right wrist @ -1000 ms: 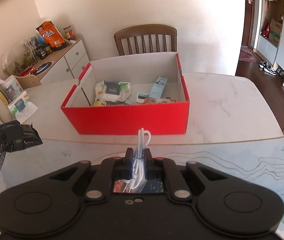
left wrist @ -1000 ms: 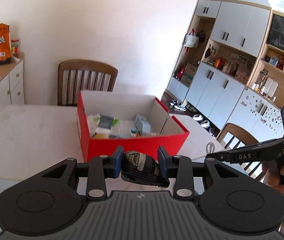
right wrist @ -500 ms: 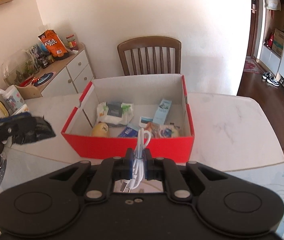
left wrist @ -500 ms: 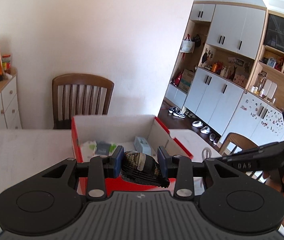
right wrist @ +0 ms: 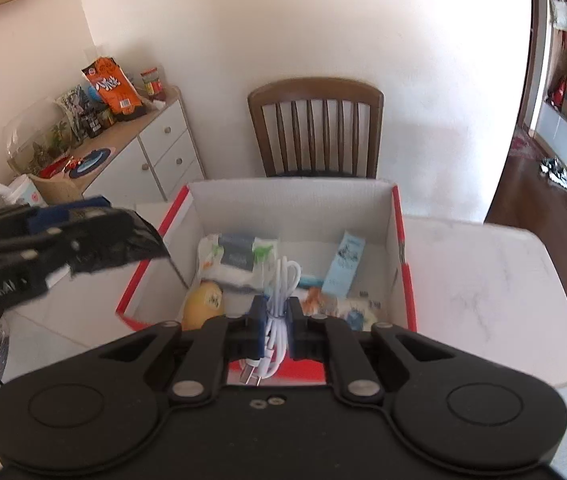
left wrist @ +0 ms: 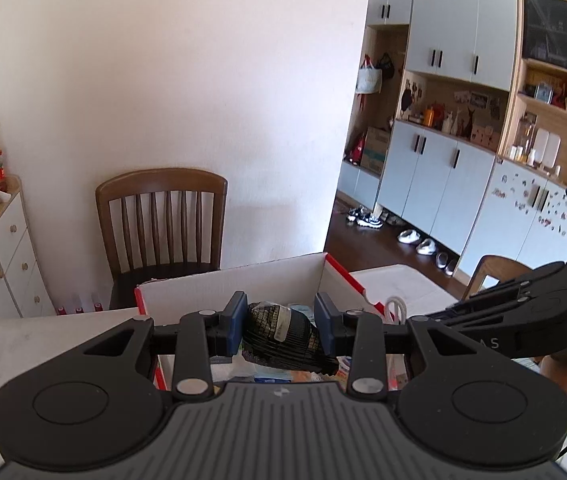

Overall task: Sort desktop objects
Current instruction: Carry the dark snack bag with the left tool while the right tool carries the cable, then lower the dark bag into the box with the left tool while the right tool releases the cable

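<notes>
My left gripper [left wrist: 281, 326] is shut on a black crinkled packet [left wrist: 283, 336] and holds it above the near left part of the red box [left wrist: 347, 276]. My right gripper [right wrist: 276, 322] is shut on a coiled white cable [right wrist: 277, 308] above the near edge of the same red box [right wrist: 405, 264]. In the right wrist view the left gripper and its black packet [right wrist: 115, 240] hang over the box's left wall. Inside lie a wipes pack [right wrist: 239, 256], a yellow round item [right wrist: 205, 304], a light blue carton [right wrist: 345, 264] and small packets.
A wooden chair [right wrist: 315, 128] stands behind the box at the white marble table [right wrist: 483, 280]. A white sideboard [right wrist: 151, 152] with snack bags is at the left. Cabinets and shoes on the floor [left wrist: 415, 236] are at the right.
Both grippers have risen and moved forward to over the red box, each still holding its object. The box interior has come into fuller view from the right wrist.
</notes>
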Tool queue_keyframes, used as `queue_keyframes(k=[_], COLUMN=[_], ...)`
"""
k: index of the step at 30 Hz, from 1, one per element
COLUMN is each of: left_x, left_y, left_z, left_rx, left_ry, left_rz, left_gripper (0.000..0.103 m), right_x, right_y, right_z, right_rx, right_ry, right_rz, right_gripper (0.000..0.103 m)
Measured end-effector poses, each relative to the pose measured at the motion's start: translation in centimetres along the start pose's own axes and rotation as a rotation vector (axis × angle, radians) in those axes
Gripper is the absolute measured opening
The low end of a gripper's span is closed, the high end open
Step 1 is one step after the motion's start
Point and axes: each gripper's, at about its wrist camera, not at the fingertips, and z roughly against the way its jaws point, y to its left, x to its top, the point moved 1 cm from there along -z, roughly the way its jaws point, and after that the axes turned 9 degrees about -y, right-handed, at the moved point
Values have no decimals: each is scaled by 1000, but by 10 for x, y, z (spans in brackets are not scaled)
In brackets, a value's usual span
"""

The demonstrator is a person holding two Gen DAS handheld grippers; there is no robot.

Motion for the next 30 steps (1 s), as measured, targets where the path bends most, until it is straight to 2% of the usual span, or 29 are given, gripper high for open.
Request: queue_keyframes(k=[11, 15, 19, 30], left_x=[-8, -14, -21, -47], left_y=[13, 20, 26, 28], left_z=[-51, -70, -87, -122], left_rx=[2, -5, -2, -2], left_ry=[73, 116, 150, 245], left_rz=[10, 25, 36, 25], left_gripper=[35, 35, 35, 35], right_x=[3, 2, 0, -11], right_y=[-8, -9, -11, -16], right_z=[-48, -63, -81, -114], right_rx=[-38, -6, 2, -44], right_ry=[27, 45, 90, 190], right_rz=[5, 29, 42, 87], right_gripper=[9, 9, 9, 9])
